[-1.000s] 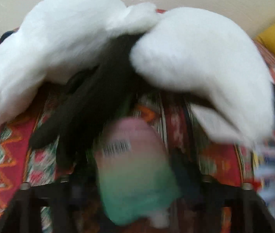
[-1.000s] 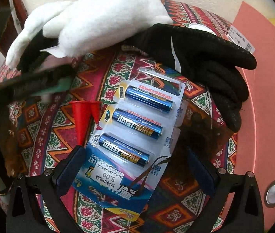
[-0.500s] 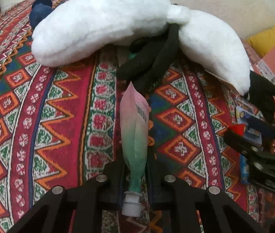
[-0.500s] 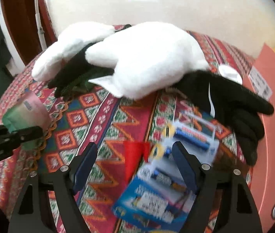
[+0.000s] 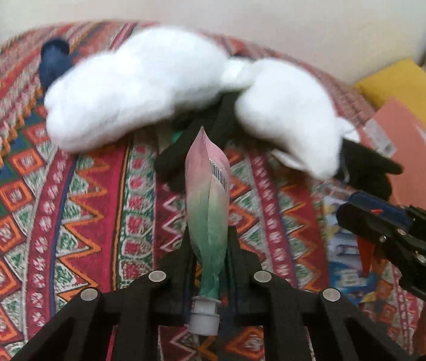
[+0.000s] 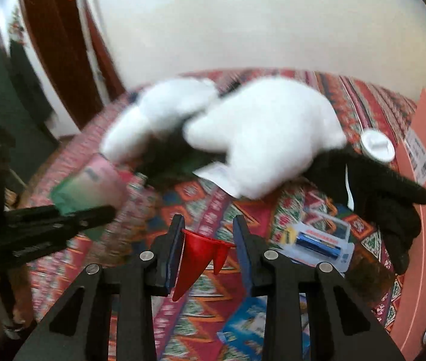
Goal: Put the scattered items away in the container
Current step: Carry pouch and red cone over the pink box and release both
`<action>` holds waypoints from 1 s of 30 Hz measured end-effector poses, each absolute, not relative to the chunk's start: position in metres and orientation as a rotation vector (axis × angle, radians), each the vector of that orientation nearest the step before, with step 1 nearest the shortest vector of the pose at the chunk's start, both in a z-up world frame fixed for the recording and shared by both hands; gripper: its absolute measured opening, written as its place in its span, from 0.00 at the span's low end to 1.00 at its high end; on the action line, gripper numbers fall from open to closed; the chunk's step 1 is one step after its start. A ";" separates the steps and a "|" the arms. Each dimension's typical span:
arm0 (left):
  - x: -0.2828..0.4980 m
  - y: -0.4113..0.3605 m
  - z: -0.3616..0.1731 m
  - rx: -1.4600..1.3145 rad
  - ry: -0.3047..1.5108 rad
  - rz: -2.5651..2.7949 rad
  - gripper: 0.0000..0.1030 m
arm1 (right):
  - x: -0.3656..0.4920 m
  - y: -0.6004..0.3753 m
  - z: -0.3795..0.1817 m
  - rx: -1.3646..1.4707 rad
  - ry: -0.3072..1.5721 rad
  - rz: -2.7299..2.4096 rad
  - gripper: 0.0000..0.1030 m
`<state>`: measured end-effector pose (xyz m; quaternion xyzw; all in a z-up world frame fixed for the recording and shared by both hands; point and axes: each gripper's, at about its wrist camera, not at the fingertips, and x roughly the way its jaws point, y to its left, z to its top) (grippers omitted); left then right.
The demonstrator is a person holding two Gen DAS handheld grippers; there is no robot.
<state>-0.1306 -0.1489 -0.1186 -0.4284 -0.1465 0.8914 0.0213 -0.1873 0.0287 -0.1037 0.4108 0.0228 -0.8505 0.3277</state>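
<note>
Patterned cloth (image 5: 71, 210) | left jaws clamp tube (image 5: 208, 210) | right jaws grip red funnel (image 6: 198, 255)

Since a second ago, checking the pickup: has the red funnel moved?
Yes. The red funnel has come up off the battery pack and cloth, held in the right gripper.

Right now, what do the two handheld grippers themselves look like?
Both are matte black plastic. The left gripper and right gripper have angular openwork frames with round silver bolts. The right one has blue finger pads and partial white lettering on its side. No cables or sleeves show.
</note>
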 end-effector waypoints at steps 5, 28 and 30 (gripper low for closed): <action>-0.112 -0.130 -0.080 -1.196 -0.344 2.824 0.12 | -0.152 0.019 -0.061 0.913 0.102 -2.254 0.34; -0.099 0.025 0.008 -0.957 -0.108 2.748 0.12 | -0.083 0.162 0.042 0.576 -0.037 -2.476 0.34; -0.108 0.049 0.014 -0.937 -0.098 2.714 0.12 | -0.083 0.186 0.048 0.555 -0.071 -2.510 0.34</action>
